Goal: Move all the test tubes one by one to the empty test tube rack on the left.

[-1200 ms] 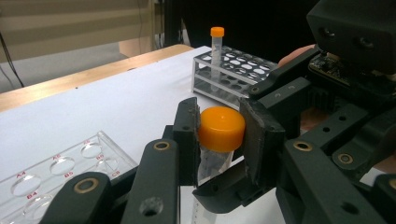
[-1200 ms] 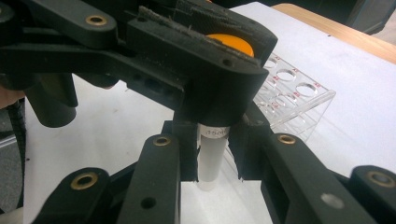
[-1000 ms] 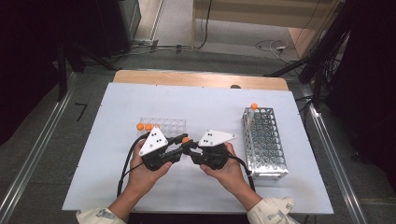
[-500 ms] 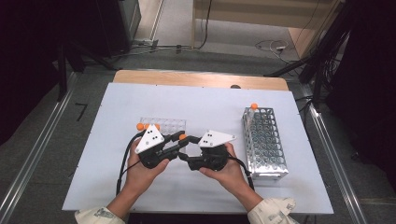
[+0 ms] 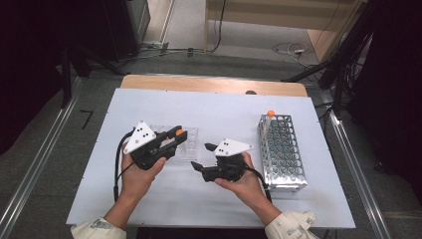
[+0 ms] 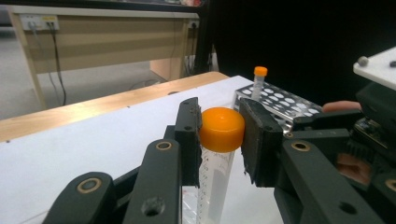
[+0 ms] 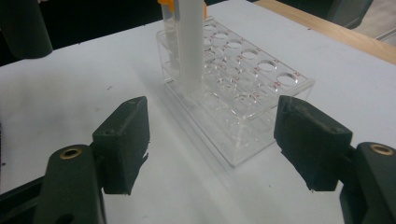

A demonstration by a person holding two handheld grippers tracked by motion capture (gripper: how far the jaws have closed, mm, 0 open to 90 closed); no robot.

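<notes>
My left gripper is shut on the orange cap of a clear tube, held upright over the clear plastic rack. In the right gripper view this tube reaches down to the clear rack; I cannot tell whether it sits in a hole. More tubes stand behind it. My right gripper is open and empty, a short way right of the rack with its jaws pointing left at it. Its fingers stand wide apart.
A metal tube rack stands at the right with one orange-capped tube in its far corner; it is also in the left gripper view. The white board's front edge lies near the person's sleeves. A wooden strip runs along the back.
The two grippers were together around the tube; now the right gripper has opened and drawn back to the right. The left gripper keeps the tube and has shifted left over the clear rack.
</notes>
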